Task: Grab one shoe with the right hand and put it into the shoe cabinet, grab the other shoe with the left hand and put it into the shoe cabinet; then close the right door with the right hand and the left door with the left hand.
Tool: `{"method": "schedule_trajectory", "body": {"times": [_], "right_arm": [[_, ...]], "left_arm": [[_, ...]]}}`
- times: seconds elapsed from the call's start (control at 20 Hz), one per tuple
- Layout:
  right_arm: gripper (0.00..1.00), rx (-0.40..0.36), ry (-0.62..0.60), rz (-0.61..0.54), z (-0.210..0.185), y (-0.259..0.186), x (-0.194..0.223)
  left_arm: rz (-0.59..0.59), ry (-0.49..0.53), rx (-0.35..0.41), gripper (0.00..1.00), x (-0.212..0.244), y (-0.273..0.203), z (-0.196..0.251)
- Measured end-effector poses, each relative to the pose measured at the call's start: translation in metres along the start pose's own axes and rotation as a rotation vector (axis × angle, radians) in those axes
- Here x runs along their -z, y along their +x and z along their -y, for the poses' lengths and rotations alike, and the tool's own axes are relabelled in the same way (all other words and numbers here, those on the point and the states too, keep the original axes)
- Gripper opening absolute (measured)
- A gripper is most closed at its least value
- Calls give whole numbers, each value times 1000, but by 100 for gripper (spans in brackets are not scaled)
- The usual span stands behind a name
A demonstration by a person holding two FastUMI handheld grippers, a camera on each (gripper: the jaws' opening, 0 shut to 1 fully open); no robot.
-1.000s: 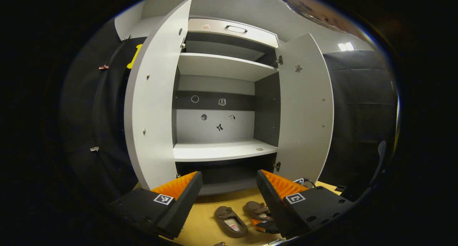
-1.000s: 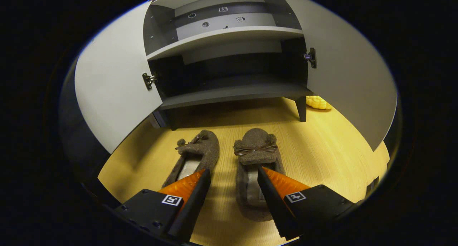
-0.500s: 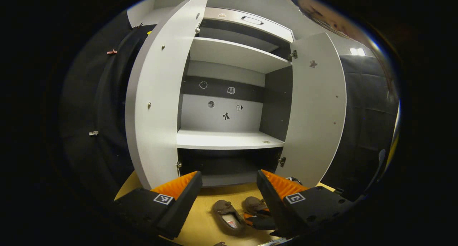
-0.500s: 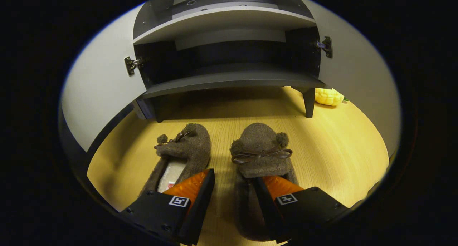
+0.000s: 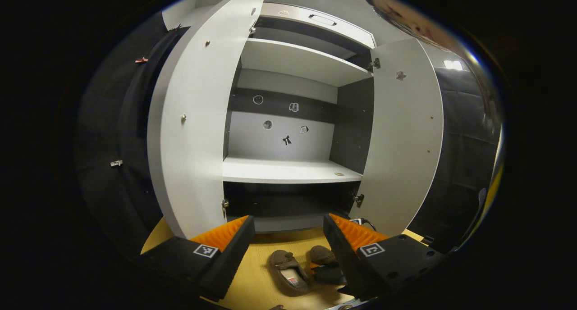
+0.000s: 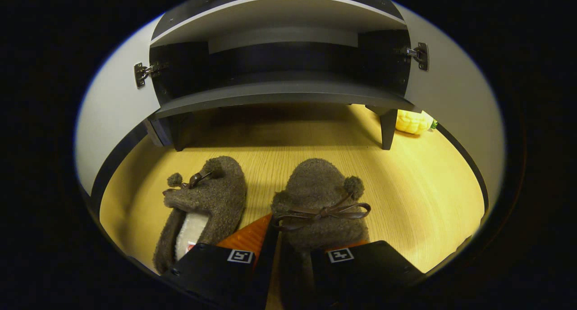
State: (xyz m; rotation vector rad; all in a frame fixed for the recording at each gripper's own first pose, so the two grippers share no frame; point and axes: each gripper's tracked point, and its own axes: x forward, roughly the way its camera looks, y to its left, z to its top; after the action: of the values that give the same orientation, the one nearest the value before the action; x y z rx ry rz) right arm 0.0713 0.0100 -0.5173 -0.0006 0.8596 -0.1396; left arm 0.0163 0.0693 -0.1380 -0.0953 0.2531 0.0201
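At the bottom of the right gripper view, the right gripper [image 6: 288, 251], pitched down toward the floor, fingers drawn close about the side wall of the right shoe [image 6: 320, 202]: one finger outside against its flank, the other inside the opening under the bow; the grip reads as closed on the shoe. Left of it, the left shoe [image 6: 205, 202], toe toward the cabinet, on the wooden floor [image 6: 419, 197]. Beyond, upper frame, the shoe cabinet [image 6: 279, 93], bottom shelf bare. At the bottom of the left gripper view, the left gripper [image 5: 288, 242], held level, fingers spread wide, nothing between them. Low centre, between its fingers, both shoes. Above, left door [image 5: 189, 129] and right door [image 5: 401, 139], both swung open.
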Motion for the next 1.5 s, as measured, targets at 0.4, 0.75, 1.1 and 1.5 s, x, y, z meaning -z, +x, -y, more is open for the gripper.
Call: {"method": "schedule_trajectory", "body": {"times": [0.4,0.75,1.1,1.5], "right_arm": [[13,-29,-48,11,-6,0,-3],[12,-75,-51,5,3,-34,-12],[12,-119,-81,100,16,-137,-88],[12,-119,-111,319,31,-187,-242]], "left_arm": [[-17,-8,-17,97,7,-1,-3],[0,-7,-9,97,0,-6,8],[24,-3,33,97,-14,-8,28],[15,-27,99,97,-16,-20,49]]}}
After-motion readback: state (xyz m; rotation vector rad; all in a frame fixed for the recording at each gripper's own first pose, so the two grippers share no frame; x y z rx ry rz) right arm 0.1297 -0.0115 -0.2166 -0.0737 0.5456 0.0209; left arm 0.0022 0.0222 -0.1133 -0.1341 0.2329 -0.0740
